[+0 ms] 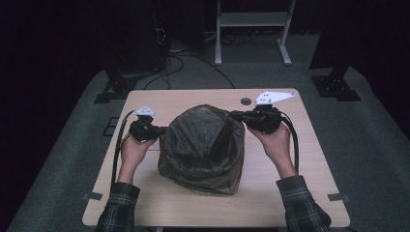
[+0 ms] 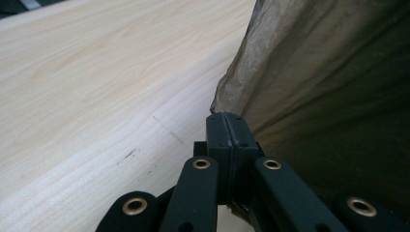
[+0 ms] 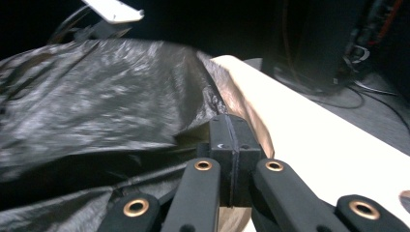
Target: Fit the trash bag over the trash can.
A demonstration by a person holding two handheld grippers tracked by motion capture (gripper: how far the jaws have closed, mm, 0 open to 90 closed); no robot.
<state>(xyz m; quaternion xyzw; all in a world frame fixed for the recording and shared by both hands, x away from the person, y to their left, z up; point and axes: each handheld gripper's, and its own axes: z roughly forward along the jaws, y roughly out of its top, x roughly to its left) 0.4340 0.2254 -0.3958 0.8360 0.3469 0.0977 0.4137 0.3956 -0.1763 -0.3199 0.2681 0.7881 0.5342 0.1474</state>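
A dark, half-clear plastic bag [image 1: 203,147] bulges up in the middle of the light wooden table [image 1: 159,198]. My left gripper [image 1: 162,130] is at the bag's left edge, jaws shut on the thin film [image 2: 227,104]. My right gripper [image 1: 235,115] is at the bag's upper right edge, jaws shut on the bag [image 3: 121,106] as well. The bag is stretched between the two grippers. Whatever lies inside the bag is hidden.
A small round grommet hole [image 1: 246,101] sits near the table's far edge. Beyond the table are a white frame stand [image 1: 251,29], dark equipment and cables [image 1: 169,63] on the grey floor. Bare tabletop lies to the left [image 2: 96,87] and right of the bag.
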